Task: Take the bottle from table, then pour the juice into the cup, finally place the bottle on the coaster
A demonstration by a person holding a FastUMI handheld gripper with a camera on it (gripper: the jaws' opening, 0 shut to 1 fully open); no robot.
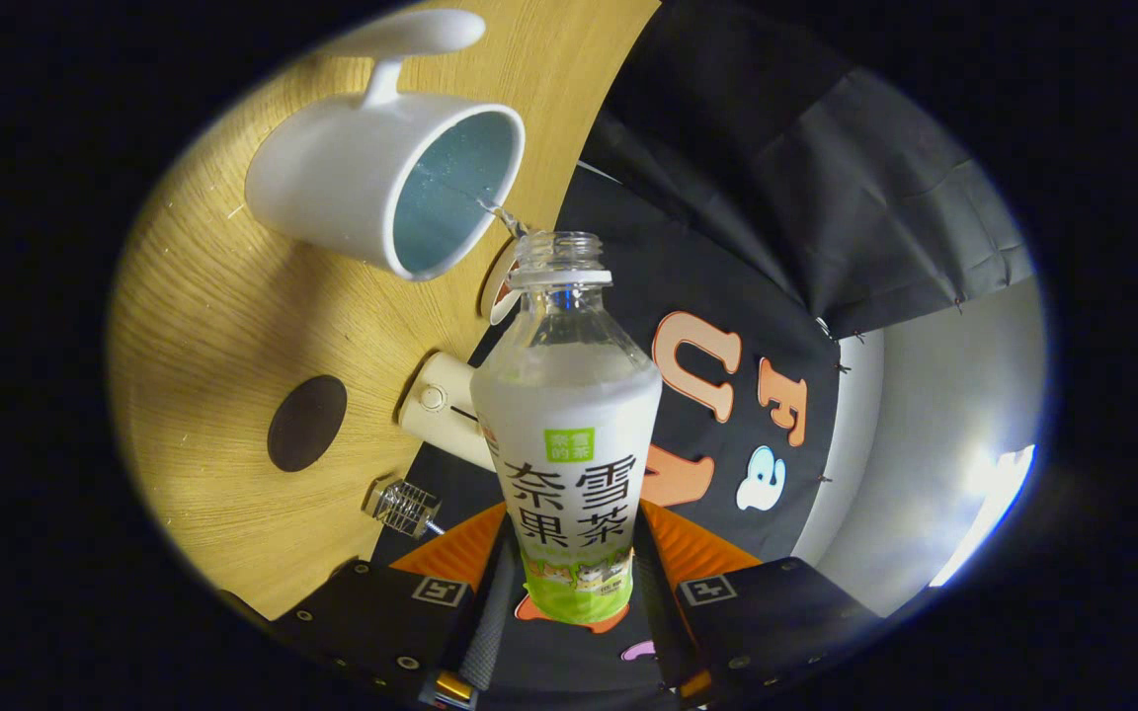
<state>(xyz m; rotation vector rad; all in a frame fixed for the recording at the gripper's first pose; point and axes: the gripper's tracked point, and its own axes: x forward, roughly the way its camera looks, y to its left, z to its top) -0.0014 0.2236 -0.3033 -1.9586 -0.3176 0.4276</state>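
Note:
My gripper (569, 583) is shut on a clear plastic bottle (569, 434) with a white and green label, both fingers pressing its lower body. The bottle has no cap and is tipped toward a white mug (342, 183) with a pale blue inside, which stands on the wooden table (213, 326). A thin stream of clear liquid (498, 212) runs from the bottle's mouth over the mug's rim. A dark round coaster (306, 423) lies flat on the table, apart from the mug and off to the side of the bottle.
A cream cylinder-shaped device (441, 407) sits at the table's edge beside the bottle. A small clear ribbed object (403, 506) lies near that edge too. The black cloth wall (776, 197) hangs behind the table, with a pale wall (934, 444) beyond it.

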